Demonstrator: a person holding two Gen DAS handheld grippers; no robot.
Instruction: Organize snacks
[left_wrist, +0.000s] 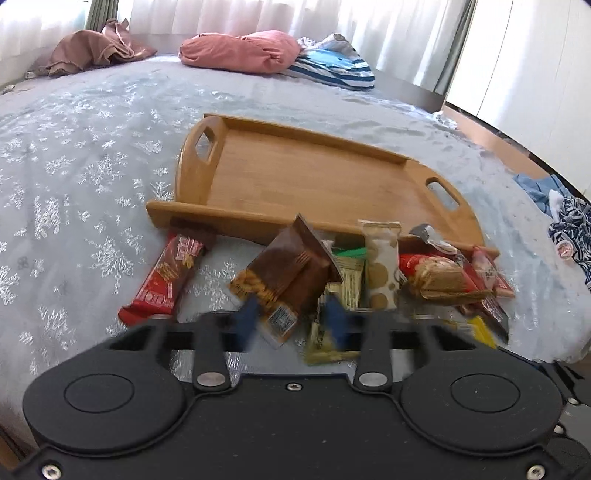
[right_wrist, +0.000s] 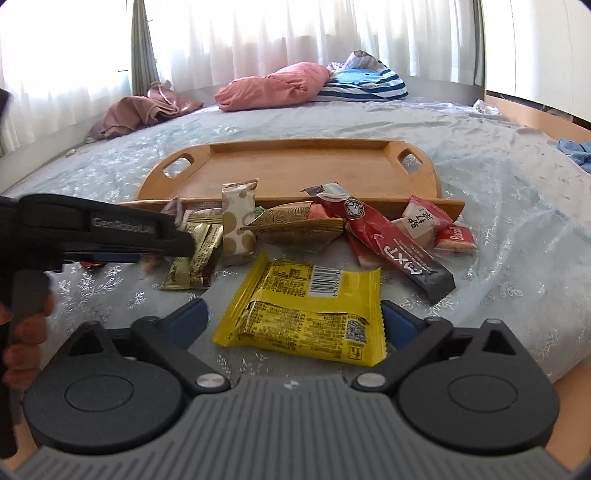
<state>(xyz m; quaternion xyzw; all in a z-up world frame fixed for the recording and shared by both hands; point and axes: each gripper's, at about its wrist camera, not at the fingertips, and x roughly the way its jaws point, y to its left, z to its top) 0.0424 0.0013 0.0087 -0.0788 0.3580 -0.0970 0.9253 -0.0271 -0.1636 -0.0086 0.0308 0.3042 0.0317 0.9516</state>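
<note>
A wooden tray (left_wrist: 295, 177) (right_wrist: 295, 170) lies on the bed, with a heap of snack packets along its near rim. My left gripper (left_wrist: 291, 321) has its blurred blue pads against the lower end of a brown snack packet (left_wrist: 291, 266), which stands tilted up off the bedspread. In the right wrist view the left gripper (right_wrist: 184, 240) reaches in from the left over gold packets (right_wrist: 195, 254). My right gripper (right_wrist: 293, 319) stands wide open around a yellow packet (right_wrist: 306, 314) lying flat. A red bar (left_wrist: 166, 277) lies apart at the left.
A pink pillow (left_wrist: 240, 51), striped bedding (left_wrist: 332, 66) and a brown garment (left_wrist: 92, 48) lie at the far side under white curtains. Patterned clothes (left_wrist: 569, 229) sit at the bed's right edge. A person's hand (right_wrist: 22, 332) holds the left gripper's handle.
</note>
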